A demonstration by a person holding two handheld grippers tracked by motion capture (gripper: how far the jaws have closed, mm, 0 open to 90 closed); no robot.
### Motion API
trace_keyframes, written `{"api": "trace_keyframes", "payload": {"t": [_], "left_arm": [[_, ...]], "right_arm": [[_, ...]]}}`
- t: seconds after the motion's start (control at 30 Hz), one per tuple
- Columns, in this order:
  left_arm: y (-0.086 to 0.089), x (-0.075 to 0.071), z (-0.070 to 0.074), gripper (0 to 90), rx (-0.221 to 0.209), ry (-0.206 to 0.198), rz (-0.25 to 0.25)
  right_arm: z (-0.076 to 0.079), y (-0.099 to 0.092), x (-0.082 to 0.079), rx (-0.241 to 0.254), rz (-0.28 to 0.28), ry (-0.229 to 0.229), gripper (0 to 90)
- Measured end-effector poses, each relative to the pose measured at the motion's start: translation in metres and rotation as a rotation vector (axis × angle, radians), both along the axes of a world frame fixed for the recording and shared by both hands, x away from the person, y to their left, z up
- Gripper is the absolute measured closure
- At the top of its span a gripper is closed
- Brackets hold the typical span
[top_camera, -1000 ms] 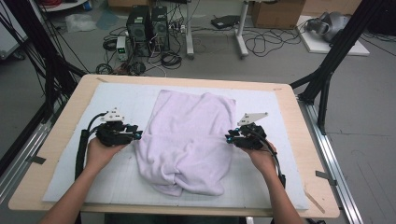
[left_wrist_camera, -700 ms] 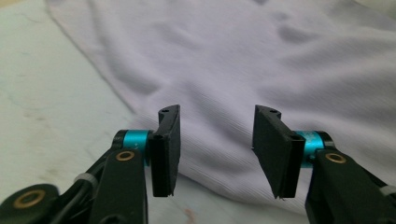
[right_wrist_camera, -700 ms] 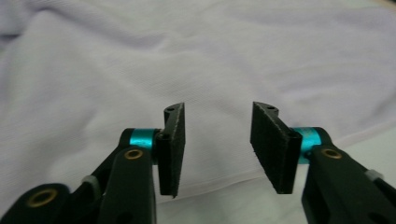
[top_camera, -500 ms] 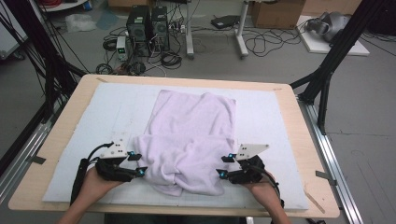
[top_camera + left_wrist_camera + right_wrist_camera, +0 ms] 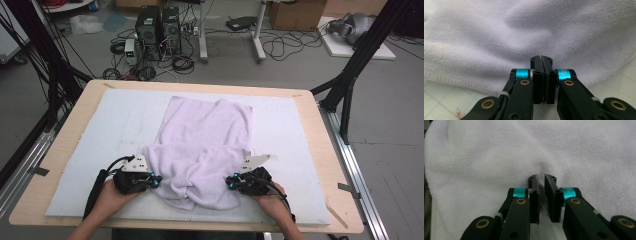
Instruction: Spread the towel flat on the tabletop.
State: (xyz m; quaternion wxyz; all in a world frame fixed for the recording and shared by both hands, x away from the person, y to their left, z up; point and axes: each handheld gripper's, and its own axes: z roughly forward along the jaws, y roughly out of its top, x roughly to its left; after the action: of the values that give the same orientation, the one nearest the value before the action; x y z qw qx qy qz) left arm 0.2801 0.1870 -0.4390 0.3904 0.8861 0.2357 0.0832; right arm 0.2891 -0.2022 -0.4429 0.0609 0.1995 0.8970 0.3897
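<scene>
The towel (image 5: 202, 150) is lying rumpled on the white mat (image 5: 100, 135) covering the table (image 5: 65, 150), its near end bunched toward the person. The left gripper (image 5: 152, 181) and right gripper (image 5: 231, 183) are flanking that near end, one at each side edge, probably so both sides can be lifted together for a fold.

The left gripper view is showing its fingers (image 5: 537, 75) having just closed, pressed flat together at the towel's hemmed edge (image 5: 461, 83); whether cloth is caught between them is hard to tell. The right gripper view is showing its fingers (image 5: 552, 195) having just been closing, now narrow, pinching a ridge of cloth. The high view is giving the overall layout instead.
</scene>
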Motion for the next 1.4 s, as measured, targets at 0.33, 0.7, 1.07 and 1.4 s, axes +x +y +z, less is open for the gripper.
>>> {"api": "trace_keyframes", "payload": {"t": [0.33,0.7,1.07,1.4], "left_arm": [[0.022,-0.003,0.018,88.5,-0.063,-0.039,0.063],[0.014,0.024,0.020,88.5,-0.060,-0.053,0.121],[0.008,0.083,0.009,88.5,-0.026,-0.008,0.246],[0.022,0.065,0.029,68.7,-0.069,-0.039,0.248]], "right_arm": [[0.031,-0.028,-0.012,0.088,-0.060,-0.073,83.9],[0.040,-0.046,0.012,0.028,-0.143,-0.107,83.8],[0.011,-0.042,0.065,-0.004,-0.217,-0.039,83.6],[0.028,-0.043,0.046,0.015,-0.224,-0.079,67.9]]}}
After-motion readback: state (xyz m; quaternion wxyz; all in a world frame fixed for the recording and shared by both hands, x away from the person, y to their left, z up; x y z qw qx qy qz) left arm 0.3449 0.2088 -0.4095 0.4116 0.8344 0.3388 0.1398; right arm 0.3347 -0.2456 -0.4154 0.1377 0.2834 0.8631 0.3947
